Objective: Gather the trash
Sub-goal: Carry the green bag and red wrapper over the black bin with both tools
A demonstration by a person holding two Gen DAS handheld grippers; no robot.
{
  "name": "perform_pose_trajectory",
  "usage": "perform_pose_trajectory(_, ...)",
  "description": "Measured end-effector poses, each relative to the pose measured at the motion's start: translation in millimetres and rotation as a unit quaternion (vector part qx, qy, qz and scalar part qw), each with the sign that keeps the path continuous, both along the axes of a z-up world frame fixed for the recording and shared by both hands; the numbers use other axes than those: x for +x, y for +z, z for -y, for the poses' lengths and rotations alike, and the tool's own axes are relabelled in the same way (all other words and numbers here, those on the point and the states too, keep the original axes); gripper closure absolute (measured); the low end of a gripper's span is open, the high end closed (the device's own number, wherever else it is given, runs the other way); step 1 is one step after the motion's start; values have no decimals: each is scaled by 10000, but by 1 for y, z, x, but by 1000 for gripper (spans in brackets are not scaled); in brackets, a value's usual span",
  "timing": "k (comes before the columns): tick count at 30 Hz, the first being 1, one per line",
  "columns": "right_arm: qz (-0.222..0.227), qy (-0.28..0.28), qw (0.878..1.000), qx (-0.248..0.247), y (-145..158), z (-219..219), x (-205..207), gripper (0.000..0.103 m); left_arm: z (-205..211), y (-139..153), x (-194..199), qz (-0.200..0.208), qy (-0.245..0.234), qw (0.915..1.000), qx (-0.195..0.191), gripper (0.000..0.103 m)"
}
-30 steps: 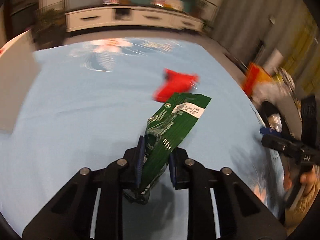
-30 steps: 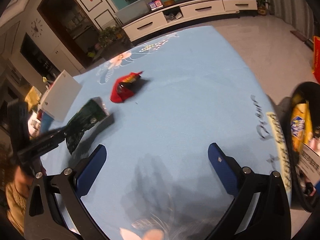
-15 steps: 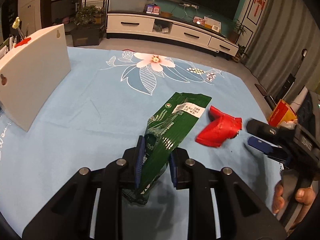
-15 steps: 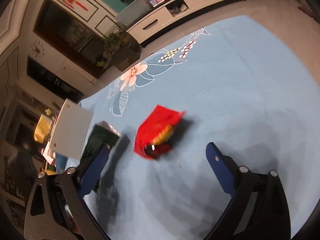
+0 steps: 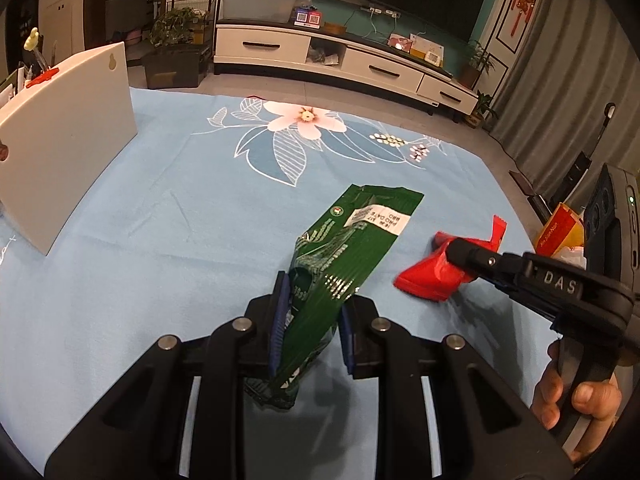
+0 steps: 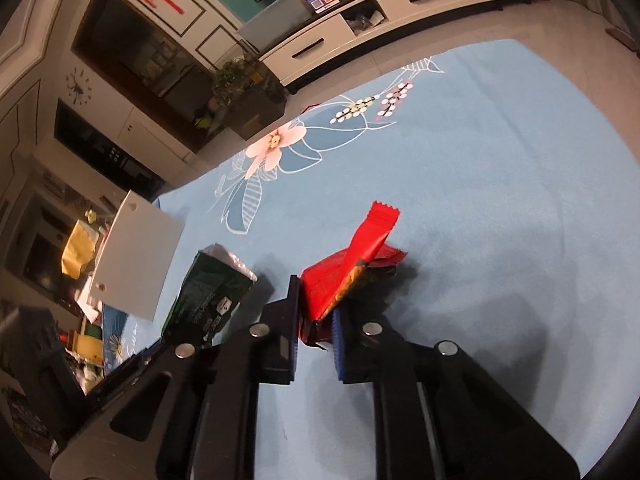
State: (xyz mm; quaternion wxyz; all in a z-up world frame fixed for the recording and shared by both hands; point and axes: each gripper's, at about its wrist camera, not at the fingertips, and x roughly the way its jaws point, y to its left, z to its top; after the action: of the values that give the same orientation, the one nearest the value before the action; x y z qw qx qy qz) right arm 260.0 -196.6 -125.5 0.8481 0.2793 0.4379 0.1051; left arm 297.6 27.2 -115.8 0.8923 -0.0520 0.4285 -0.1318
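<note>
The blue cloth (image 5: 168,216) lies bare across its middle and far side, up to the flower print (image 5: 304,118), leaving wide passage there. On the left edge a white board (image 5: 64,140) stands upright, walling that side. Close in, the green wrapper (image 5: 340,264) and red wrapper (image 6: 348,272) sit just beside each other, with only a narrow gap between them.

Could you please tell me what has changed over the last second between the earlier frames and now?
The right gripper, open a second ago, moved in to the red wrapper and closed on it. The left gripper stays clamped on the green packet.
</note>
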Motion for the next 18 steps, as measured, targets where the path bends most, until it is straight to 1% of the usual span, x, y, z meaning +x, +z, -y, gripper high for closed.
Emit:
perform_pose_trajectory(4, 61, 92, 9999, -89, 7, 0, -23, 89, 3, 6, -13, 42, -33, 10000, -59, 79)
perform_pose_trajectory(12, 256, 300, 9989, -256, 28, 3, -84, 89, 8, 18, -57, 110, -50, 9999, -102, 78)
perform_pose_trajectory(18, 420, 361, 9960, -703, 43, 0, -131, 89, 15, 26, -93, 189, -103, 9998, -35, 77)
